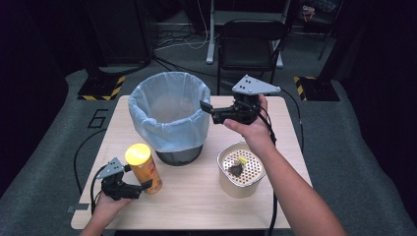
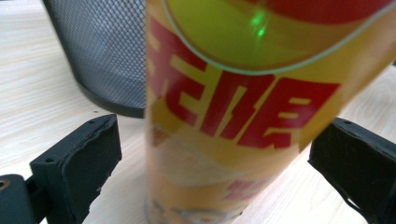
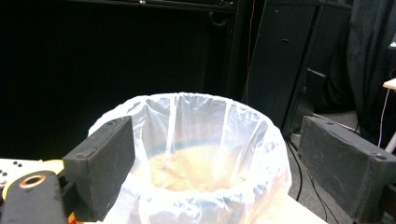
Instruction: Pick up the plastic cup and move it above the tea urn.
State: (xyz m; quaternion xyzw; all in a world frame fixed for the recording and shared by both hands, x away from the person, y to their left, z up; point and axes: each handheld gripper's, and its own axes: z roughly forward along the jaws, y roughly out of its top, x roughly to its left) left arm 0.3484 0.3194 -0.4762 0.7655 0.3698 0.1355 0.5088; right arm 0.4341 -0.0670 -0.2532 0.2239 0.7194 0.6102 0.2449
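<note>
A yellow chip can [image 1: 143, 168] with a yellow lid stands upright on the wooden table [image 1: 196, 196], toward its near left corner and just in front of the waste bin [image 1: 169, 117]. In the left gripper view the can [image 2: 243, 116] shows red lettering on its yellow wall and rises between the two black jaws, with a gap of table visible on each side of it.

The left gripper [image 1: 129, 189] sits low at the near left edge, held in the person's left hand [image 1: 109, 204], its jaws spread wide around the foot of the can and not pressing it.

The waste bin is a dark mesh basket lined with a pale, translucent bag [image 3: 196, 154] folded over its rim; it stands at the far left part of the table, and its mesh wall [image 2: 105, 51] shows behind the can.

The right gripper [image 1: 209, 109] is raised above the table at the bin's right rim, held in the right hand [image 1: 253, 128], jaws released and apart with nothing between them, pointing across the bag's mouth.

Near the right edge stands a cream round container [image 1: 241, 169] with a perforated top, on which lie a small dark scrap and a yellow bit.
</note>
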